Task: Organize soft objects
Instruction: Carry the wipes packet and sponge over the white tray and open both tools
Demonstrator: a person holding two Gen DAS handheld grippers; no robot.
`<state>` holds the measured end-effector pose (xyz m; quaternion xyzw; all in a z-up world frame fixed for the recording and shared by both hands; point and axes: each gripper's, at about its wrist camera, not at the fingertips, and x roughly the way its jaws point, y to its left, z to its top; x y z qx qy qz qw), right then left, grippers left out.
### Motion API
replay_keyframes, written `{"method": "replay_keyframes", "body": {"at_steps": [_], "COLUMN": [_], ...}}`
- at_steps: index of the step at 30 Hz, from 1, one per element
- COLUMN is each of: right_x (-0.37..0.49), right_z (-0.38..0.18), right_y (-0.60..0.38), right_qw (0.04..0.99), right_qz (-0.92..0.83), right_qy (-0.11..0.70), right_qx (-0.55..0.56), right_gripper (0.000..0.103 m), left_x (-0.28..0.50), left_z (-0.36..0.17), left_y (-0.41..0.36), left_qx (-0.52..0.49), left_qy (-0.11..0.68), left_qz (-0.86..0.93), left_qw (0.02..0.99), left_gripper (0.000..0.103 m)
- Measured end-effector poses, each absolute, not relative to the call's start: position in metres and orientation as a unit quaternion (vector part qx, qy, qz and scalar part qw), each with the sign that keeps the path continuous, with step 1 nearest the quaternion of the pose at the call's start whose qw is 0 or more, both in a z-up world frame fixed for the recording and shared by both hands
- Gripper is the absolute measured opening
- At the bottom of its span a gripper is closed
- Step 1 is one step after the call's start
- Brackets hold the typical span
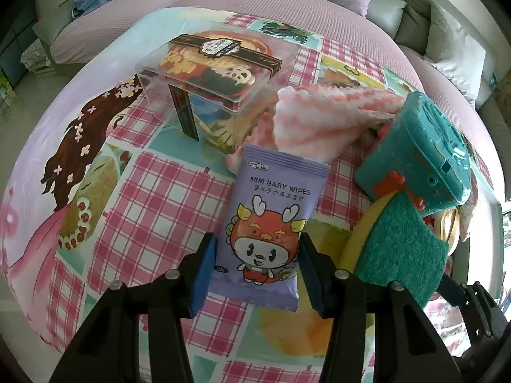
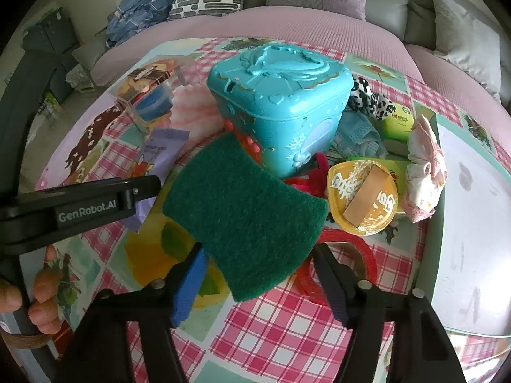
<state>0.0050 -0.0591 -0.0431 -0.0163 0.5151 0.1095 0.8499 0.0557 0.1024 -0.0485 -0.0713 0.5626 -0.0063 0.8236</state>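
Note:
A purple pack of mini baby wipes [image 1: 271,210] lies on the checked tablecloth [image 1: 153,191]. My left gripper [image 1: 257,239] is over the pack's near half, and its pads touch both long edges. A green scouring sponge [image 2: 246,210] with a yellow underside [image 1: 354,239] leans against the teal plastic box [image 2: 281,102]. My right gripper [image 2: 260,249] has the sponge's near corner between its fingertips, which touch both edges. A pink and white towel [image 1: 319,121] lies folded behind the wipes.
A clear lidded box [image 1: 207,89] stands behind the towel. Right of the teal box lie a blue face mask [image 2: 357,137], a leopard-print cloth [image 2: 367,95], a green packet [image 2: 399,121], a yellow sealed cup [image 2: 364,198], a pink cloth [image 2: 424,175] and a red ring [image 2: 351,245]. A sofa [image 2: 319,22] runs behind.

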Motion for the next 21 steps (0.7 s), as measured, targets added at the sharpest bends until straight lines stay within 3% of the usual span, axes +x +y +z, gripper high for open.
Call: {"method": "replay_keyframes", "body": {"at_steps": [5, 21], "right_x": [0.003, -0.017], "right_z": [-0.041, -0.021], "right_y": [-0.064, -0.073], "right_qw": [0.85, 0.859], "right_qz": [0.114, 0.123], "right_qy": [0.514, 0.496], "right_qx": [-0.008, -0.001], "right_gripper": [0.062, 0.057], "left_x": [0.053, 0.027], "left_z": [-0.046, -0.015], "left_y": [0.102, 0.114], "left_qx": [-0.072, -0.073], "left_qy": [0.561, 0.532], "left_qz": [-0.004, 0.006], "left_qw": [0.825, 0.844], "left_gripper": [0.052, 0.052]}}
